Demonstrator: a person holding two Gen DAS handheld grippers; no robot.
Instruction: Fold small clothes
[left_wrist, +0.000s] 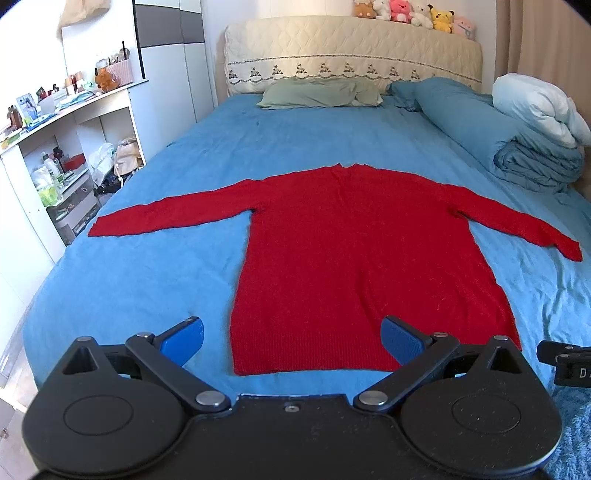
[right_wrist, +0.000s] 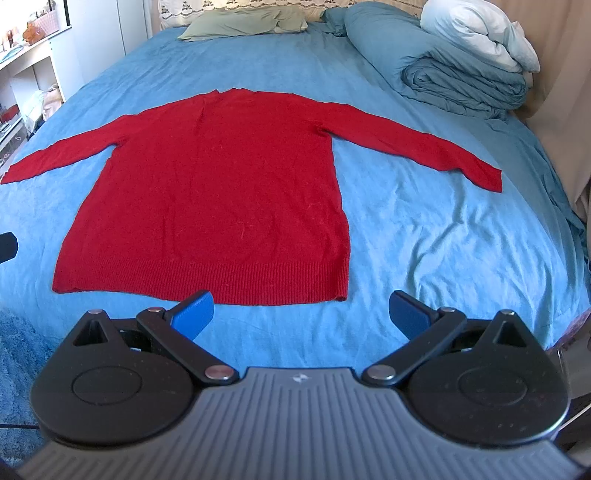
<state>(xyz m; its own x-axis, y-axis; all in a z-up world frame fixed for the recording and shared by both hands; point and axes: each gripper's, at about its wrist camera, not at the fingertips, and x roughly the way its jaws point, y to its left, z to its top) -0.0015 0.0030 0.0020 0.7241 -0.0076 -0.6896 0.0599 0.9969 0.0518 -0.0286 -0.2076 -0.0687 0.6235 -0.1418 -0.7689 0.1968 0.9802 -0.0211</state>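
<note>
A red long-sleeved sweater lies flat on the blue bed sheet, both sleeves spread out sideways, hem nearest me. It also shows in the right wrist view. My left gripper is open and empty, held above the hem's left part. My right gripper is open and empty, just in front of the hem's right corner, over bare sheet. Neither gripper touches the sweater.
The bed carries a green pillow at the headboard and a rolled blue duvet with a white pillow on the right. White shelves full of small items stand left of the bed. Plush toys sit on the headboard.
</note>
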